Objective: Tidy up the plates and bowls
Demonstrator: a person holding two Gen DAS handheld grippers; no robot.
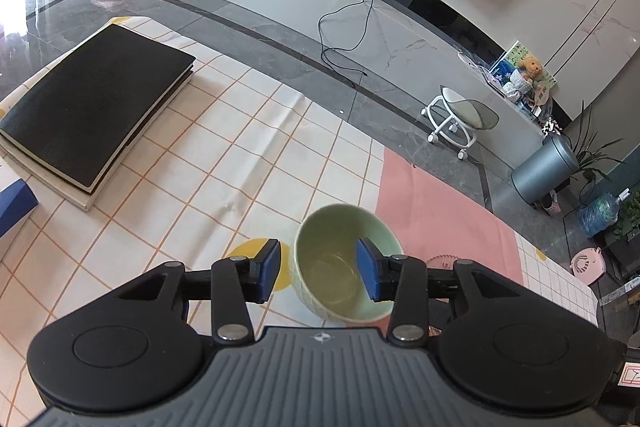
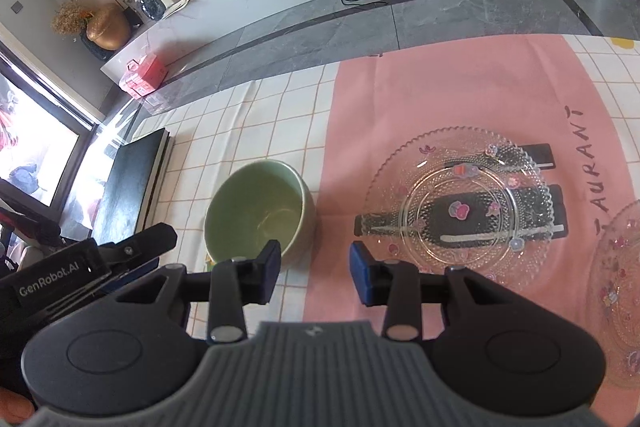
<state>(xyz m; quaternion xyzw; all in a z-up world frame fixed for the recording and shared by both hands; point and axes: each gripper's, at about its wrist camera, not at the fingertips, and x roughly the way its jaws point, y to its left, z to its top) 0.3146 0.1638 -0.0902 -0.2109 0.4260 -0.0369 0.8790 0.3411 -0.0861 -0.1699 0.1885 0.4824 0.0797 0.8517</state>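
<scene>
Bowl (image 1: 347, 263): pale green, upright on the checked tablecloth (image 1: 224, 163), just beside the pink mat (image 2: 440, 99) — empty as far as can be seen.
Left gripper (image 1: 318, 269): jaws apart, straddling the bowl's near rim, one blue pad outside the wall over a yellow spot on the cloth, the other seeming to hang inside the hollow; no pad pressing yet.
Right gripper (image 2: 314, 269): jaws apart, nothing between them, hovering over the seam between cloth and mat, bowl to its left, glass plate (image 2: 460, 195) to its right.
Second plate (image 2: 616, 291): cut off at the right edge, near the first.
Step, judged: pinching the bowl wall to lift it.
Advice: sink lower so the pads take the wall well below the lip — then close squarely, not at a slant.
Risk: glazed wall likely slippery; a shallow bite could tip the bowl.
Notebook (image 1: 92, 107): black, well apart, no obstacle.
</scene>
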